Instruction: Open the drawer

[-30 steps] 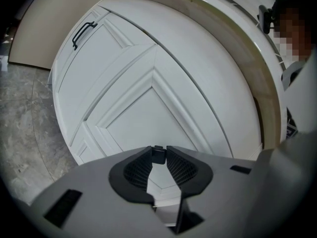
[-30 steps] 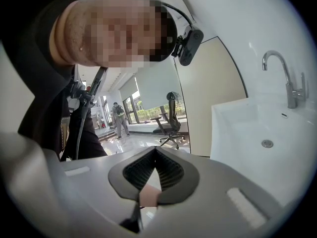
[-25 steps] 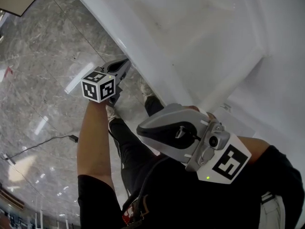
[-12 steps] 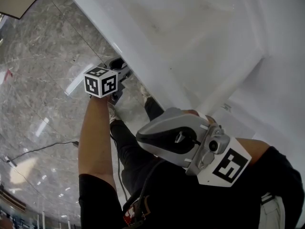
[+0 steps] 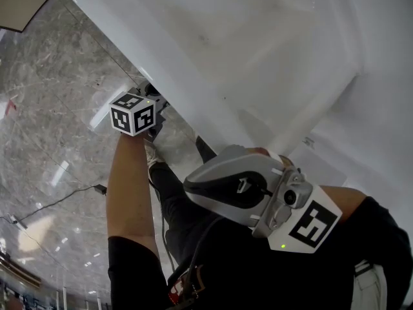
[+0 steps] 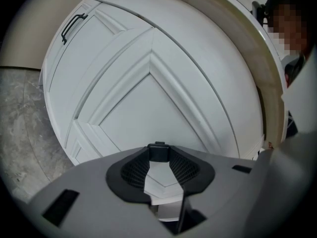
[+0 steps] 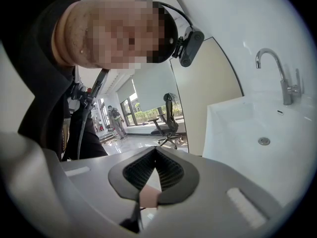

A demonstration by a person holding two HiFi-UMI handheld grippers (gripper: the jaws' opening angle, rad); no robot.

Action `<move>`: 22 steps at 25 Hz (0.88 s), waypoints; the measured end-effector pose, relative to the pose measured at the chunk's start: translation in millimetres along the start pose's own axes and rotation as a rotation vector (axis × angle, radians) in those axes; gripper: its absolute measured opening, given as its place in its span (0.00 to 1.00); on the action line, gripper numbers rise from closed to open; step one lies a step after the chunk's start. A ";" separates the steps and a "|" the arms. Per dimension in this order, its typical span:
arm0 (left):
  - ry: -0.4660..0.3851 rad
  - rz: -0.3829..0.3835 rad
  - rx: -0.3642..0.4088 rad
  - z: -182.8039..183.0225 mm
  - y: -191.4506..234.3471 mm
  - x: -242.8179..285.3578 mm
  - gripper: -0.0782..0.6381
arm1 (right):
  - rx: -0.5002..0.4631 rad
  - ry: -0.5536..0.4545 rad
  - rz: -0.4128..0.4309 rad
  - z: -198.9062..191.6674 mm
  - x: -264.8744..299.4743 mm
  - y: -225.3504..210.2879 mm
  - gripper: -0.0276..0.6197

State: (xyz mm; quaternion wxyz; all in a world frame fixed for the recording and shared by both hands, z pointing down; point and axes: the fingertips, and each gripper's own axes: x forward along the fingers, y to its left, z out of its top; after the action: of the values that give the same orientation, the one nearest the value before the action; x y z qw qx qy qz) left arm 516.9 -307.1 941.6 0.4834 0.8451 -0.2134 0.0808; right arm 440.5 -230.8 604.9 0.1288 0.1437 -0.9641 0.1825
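**Entries, each placed against the white panelled cabinet (image 6: 104, 53), my landmark.**

1. Drawer: a white front with raised rectangular moulding (image 6: 143, 118), on the cabinet's face. It is straight ahead of my left tool and close to it. It looks level with the panels beside it.
2. Left tool (image 6: 159, 157): low before the cabinet's face, beneath the tabletop's edge. I read its jaws as partway apart. They have just been closing from a wider spread. Nothing sits between them, and I see only the drawer front through the gap.
3. Black-and-white marker cube (image 5: 133, 113): on the left tool, on the end away from the cabinet.
4. Right tool (image 7: 156, 150): held back from the cabinet, near the person's dark shirt. Its jaws are together with nothing in them.
5. Thin black bar handle (image 6: 74, 24): on a farther panel of the cabinet, well apart from the left tool.
6. White tabletop (image 5: 258, 37): on top of the cabinet. It carries a white sink basin (image 7: 247, 128) with a chrome tap (image 7: 277, 68).
7. Grey marble floor (image 5: 58, 108): at the cabinet's foot.
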 end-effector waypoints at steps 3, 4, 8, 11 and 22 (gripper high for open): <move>0.012 0.006 0.013 -4.6 -0.1 3.8 0.28 | -0.011 -0.002 -0.001 -6.5 -4.3 1.5 0.04; 0.013 0.008 0.015 -5.2 -0.4 5.7 0.28 | -0.014 -0.003 0.000 -7.6 -5.5 1.5 0.04; 0.014 0.001 0.012 -8.1 -1.7 0.4 0.28 | -0.015 -0.006 0.008 -5.9 -6.2 2.5 0.04; 0.007 -0.001 0.001 -16.5 4.2 -12.5 0.28 | -0.010 -0.008 0.018 -10.2 -4.6 0.8 0.04; -0.006 0.023 -0.015 -34.7 24.8 -48.0 0.28 | -0.031 0.016 0.043 -24.3 27.0 5.9 0.04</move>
State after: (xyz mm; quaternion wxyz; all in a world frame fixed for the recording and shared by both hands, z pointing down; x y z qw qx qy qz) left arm 465.5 -274.9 962.6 0.4880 0.8393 -0.2250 0.0823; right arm 418.4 -222.3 633.0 0.1349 0.1196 -0.9686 0.1713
